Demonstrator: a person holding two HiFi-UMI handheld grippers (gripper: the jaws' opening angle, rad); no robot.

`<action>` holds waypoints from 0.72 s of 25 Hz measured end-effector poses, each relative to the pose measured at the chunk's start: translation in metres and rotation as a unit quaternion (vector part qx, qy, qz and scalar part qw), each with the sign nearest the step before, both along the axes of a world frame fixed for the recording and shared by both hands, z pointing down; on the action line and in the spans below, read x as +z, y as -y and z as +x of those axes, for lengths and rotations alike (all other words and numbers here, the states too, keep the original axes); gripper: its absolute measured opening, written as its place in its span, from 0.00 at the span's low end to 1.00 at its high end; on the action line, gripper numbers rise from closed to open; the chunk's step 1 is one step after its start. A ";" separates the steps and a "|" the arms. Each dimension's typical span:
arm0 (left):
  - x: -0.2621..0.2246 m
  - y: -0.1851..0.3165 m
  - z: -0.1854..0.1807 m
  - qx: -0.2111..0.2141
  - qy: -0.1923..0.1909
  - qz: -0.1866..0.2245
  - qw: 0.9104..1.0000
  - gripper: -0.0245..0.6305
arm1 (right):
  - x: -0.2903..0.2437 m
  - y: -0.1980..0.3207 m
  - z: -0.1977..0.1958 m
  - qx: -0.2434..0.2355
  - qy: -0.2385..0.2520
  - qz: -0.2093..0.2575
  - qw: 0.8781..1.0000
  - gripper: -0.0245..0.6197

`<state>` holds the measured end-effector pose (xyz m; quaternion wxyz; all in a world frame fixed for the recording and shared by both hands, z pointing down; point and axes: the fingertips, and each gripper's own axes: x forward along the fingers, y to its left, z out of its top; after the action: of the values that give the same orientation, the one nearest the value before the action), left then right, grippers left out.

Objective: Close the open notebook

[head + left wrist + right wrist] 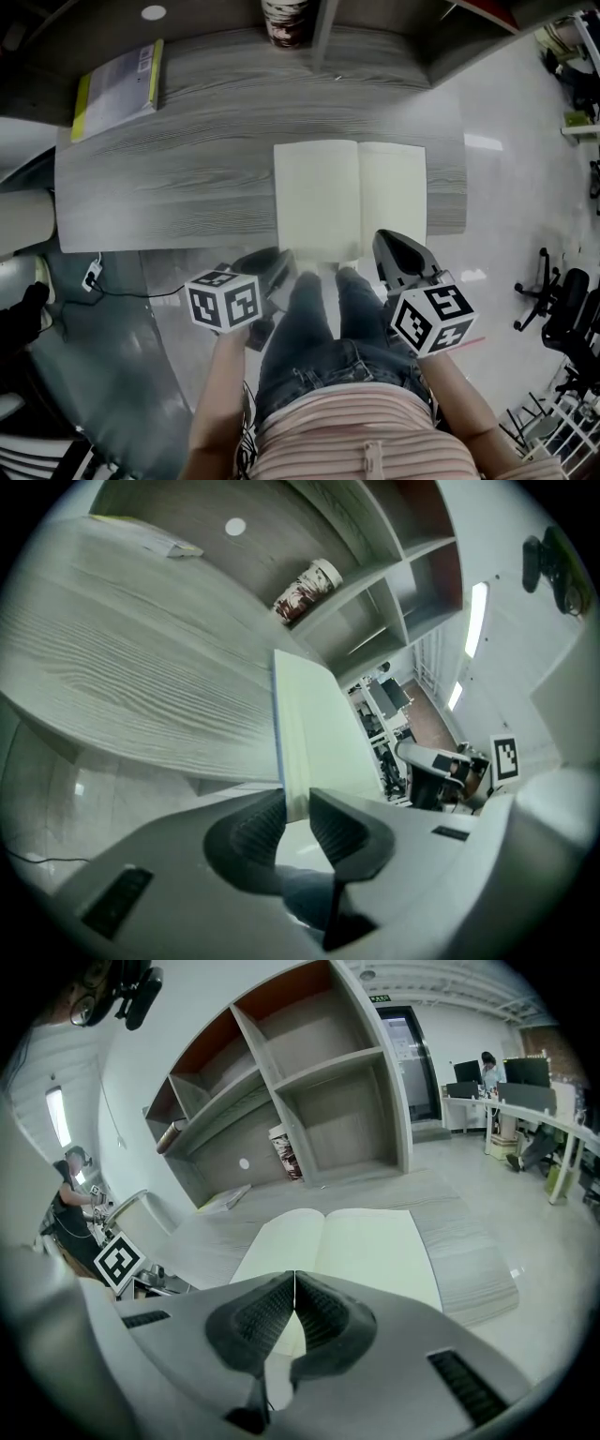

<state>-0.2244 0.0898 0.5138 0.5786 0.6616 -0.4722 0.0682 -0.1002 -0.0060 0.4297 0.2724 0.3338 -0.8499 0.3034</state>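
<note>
The open notebook [349,197] lies flat with blank cream pages on the grey wood table [187,178], its near edge just past the table's front edge. My left gripper [277,264] sits at the notebook's near left corner. In the left gripper view the blue-edged left cover and pages [323,733] run in between the jaws, and the left gripper [291,808] is shut on that corner. My right gripper [389,242] hovers just before the right page's near edge. In the right gripper view the right gripper [294,1283] is shut, tips touching, with nothing held and the notebook [347,1241] beyond.
A yellow-green book [117,89] lies at the table's far left. A patterned cup [286,21] stands in the shelf unit behind. The person's legs in jeans [319,328] are under the front edge. Office chairs [562,300] stand at the right, a cable plug [92,274] at the left.
</note>
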 end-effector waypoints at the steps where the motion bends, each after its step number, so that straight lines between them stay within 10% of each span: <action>1: -0.001 0.000 0.000 0.004 0.006 0.000 1.000 0.16 | -0.001 -0.001 0.000 0.002 0.001 0.001 1.000 0.05; 18: -0.045 0.002 0.004 0.007 0.063 0.039 0.997 0.11 | -0.007 -0.013 0.020 0.018 0.008 0.009 1.000 0.05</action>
<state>-0.2205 0.0881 0.4687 0.5210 0.6816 -0.5049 0.0951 -0.0798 0.0065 0.4227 0.2565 0.3489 -0.8489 0.3031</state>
